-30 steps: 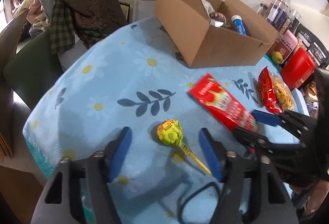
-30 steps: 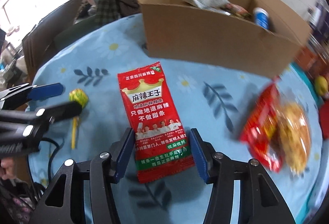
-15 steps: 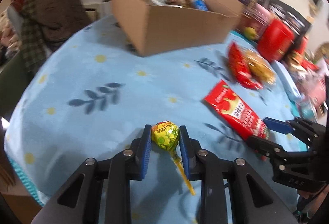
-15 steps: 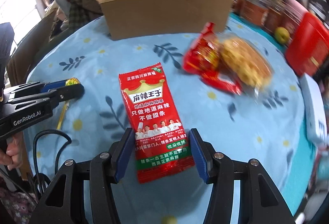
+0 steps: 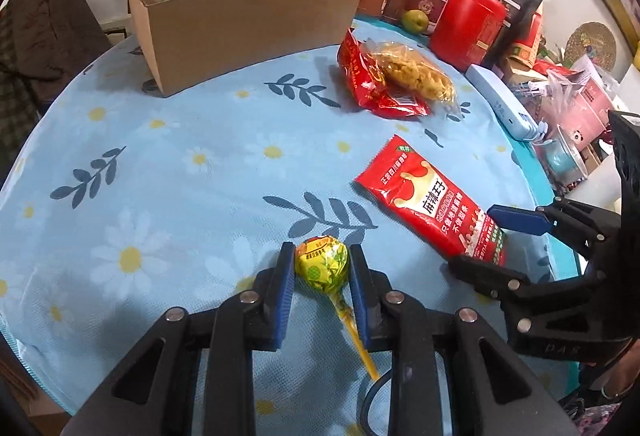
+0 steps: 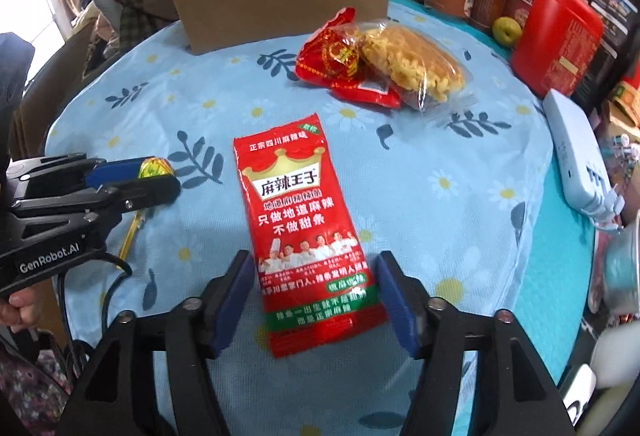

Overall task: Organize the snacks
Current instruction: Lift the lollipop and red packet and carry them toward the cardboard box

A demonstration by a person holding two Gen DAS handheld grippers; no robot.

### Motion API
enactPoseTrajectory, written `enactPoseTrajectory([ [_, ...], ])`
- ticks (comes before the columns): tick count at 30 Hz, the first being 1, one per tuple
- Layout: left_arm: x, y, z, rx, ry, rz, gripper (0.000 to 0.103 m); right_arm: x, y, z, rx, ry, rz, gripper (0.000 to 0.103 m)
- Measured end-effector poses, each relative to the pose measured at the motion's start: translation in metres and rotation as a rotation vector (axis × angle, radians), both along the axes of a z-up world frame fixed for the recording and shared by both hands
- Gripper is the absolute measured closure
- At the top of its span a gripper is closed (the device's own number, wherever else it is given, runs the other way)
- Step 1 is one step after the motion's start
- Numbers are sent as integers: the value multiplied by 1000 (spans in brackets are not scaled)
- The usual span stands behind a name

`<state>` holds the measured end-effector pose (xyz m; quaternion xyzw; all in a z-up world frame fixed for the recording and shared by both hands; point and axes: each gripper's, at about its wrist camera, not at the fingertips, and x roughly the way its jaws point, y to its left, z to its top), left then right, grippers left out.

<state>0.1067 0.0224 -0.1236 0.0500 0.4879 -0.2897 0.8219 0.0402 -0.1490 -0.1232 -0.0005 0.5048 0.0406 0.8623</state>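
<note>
A yellow-green wrapped lollipop lies on the blue daisy tablecloth, and my left gripper is shut on its head, the stick trailing back between the fingers. In the right wrist view that gripper shows at the left. A flat red snack packet lies between the jaws of my right gripper, which are opening; the blue pads stand just off its edges. An open cardboard box holding several snacks stands at the back. A red-and-clear bag of crisps lies in front of it.
A red canister, jars, a green apple and a pale blue power strip crowd the table's right side. Coats hang on a chair at the left. A black cable loops by the near edge.
My left gripper closed on the lollipop's head. Both views swung so the box and the right-hand clutter show more. The right jaws have widened around the red packet.
</note>
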Motion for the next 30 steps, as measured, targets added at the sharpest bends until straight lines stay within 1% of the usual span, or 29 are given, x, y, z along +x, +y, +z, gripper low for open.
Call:
enactPoseTrajectory([
  [5,3,0,-2,-9,15,27,77,10,1,-3,-7,-4,40,24],
  [9,2,0,-3,-10,11,43,77,17,1,-6,-35,-23,56,23],
  [10,2,0,-3,-8,8,44,77,16,2,-6,-33,-31,60,25],
  [11,2,0,-3,-6,6,45,77,15,2,-5,-29,-41,61,34],
  [12,1,-1,-3,-1,2,45,77,14,3,-4,-31,-54,67,41],
  [13,1,-2,-3,4,-3,42,77,12,4,-3,-34,-67,73,52],
  [14,-1,-4,-3,19,-17,31,77,11,6,-2,-33,-77,75,55],
  [17,-3,-5,-2,33,-31,21,77,10,8,-2,-33,-95,76,58],
  [19,-2,-4,-2,18,-18,22,77,9,6,-2,-15,-96,67,59],
  [22,-1,-1,-1,-5,5,28,77,4,-2,1,54,-100,42,59],
  [24,-1,0,1,-12,1,29,78,-1,-4,2,83,-105,32,59],
  [30,-8,-2,10,-35,-14,8,78,-14,-4,7,119,-111,18,59],
])
